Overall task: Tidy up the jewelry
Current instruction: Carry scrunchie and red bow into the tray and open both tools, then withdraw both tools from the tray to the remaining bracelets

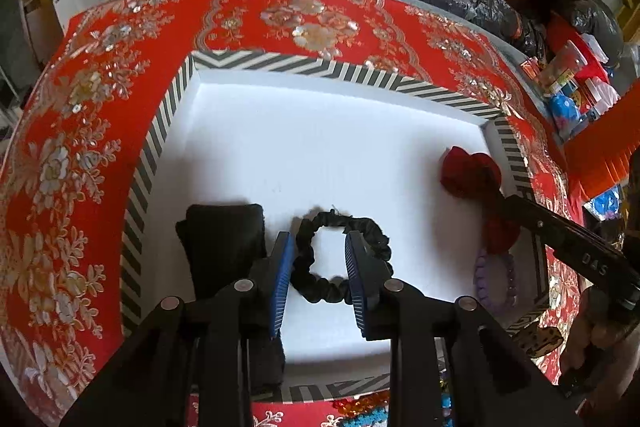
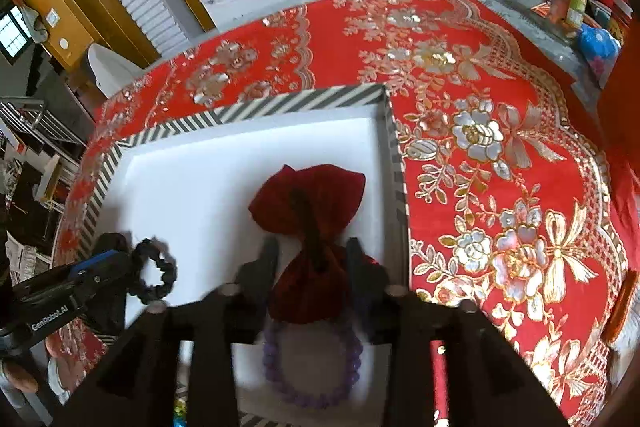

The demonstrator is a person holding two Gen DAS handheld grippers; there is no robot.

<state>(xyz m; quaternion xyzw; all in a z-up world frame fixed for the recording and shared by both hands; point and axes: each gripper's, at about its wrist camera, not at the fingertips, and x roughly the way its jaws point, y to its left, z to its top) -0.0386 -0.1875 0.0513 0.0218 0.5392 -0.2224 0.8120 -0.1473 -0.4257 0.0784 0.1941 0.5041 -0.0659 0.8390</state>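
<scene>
Red cloth with gold and silver flowers (image 1: 100, 147) covers the worktop, and a striped tray (image 1: 280, 61) with a white floor sits on it. Inside lie a black scrunchie (image 1: 340, 259), a black pouch (image 1: 224, 243), a dark red velvet pouch (image 2: 308, 211) and a purple bead bracelet (image 2: 312, 371). The left tool (image 1: 316, 283) stands partly open astride one side of the scrunchie, its pads seemingly off the fabric. The right tool (image 2: 312, 259) is partly open around the red pouch's neck, gripping nothing. Lifting either tool carelessly could snag soft fabric and drag an item out, and the crowded right corner risks knocking the bracelet.
</scene>
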